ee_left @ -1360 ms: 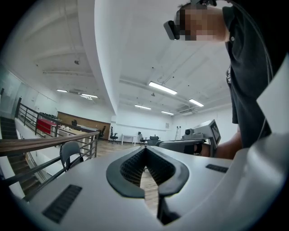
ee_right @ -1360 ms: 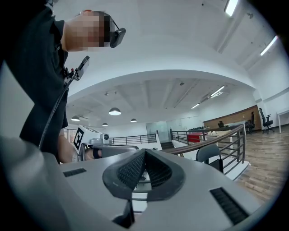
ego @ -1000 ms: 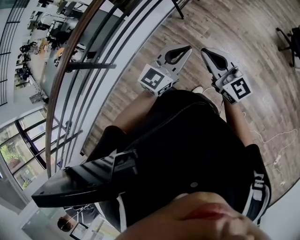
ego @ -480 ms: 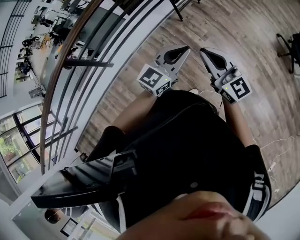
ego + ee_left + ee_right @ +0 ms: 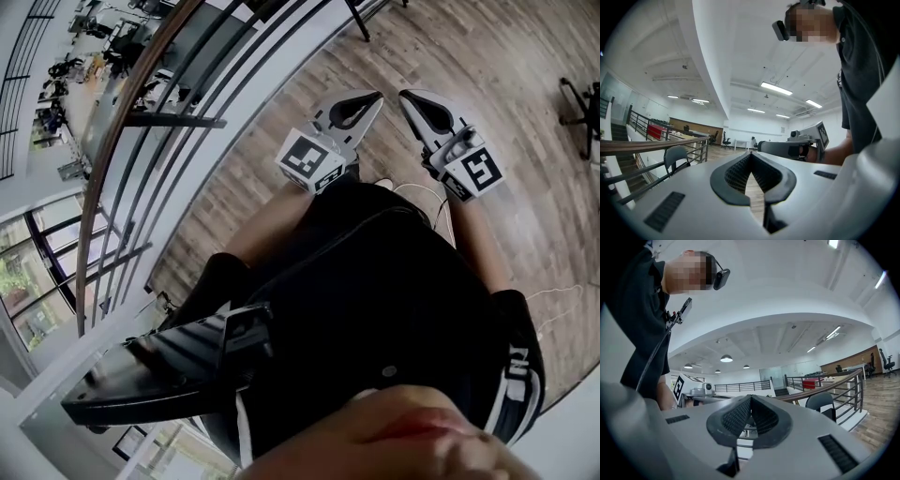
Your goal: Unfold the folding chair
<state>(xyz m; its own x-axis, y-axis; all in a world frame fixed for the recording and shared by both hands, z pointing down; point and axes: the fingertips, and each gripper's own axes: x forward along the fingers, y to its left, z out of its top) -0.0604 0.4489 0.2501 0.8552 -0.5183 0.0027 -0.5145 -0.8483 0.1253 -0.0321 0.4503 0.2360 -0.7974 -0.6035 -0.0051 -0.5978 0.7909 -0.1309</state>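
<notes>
My left gripper (image 5: 373, 97) and right gripper (image 5: 407, 97) are held side by side in front of the person's body, level above the wood floor (image 5: 506, 56). Both are shut with nothing between the pads. In the left gripper view the jaws (image 5: 751, 154) meet at the tip, and in the right gripper view the right gripper (image 5: 751, 397) does too. A dark grey chair (image 5: 675, 158) stands by the railing ahead of the grippers, seen again as a chair back (image 5: 820, 404) in the right gripper view. Black chair legs (image 5: 357, 17) show at the top of the head view. Whether this chair is folded I cannot tell.
A curved railing with a wooden handrail (image 5: 141, 122) and dark bars runs along the left, with a lower floor beyond it. An office chair (image 5: 583, 98) stands at the right edge. A white cable (image 5: 562, 295) lies on the floor near the person's right side.
The person has moved across the floor: the railing and floor have shifted in the head view. Both grippers stay shut and keep their place before the body.
</notes>
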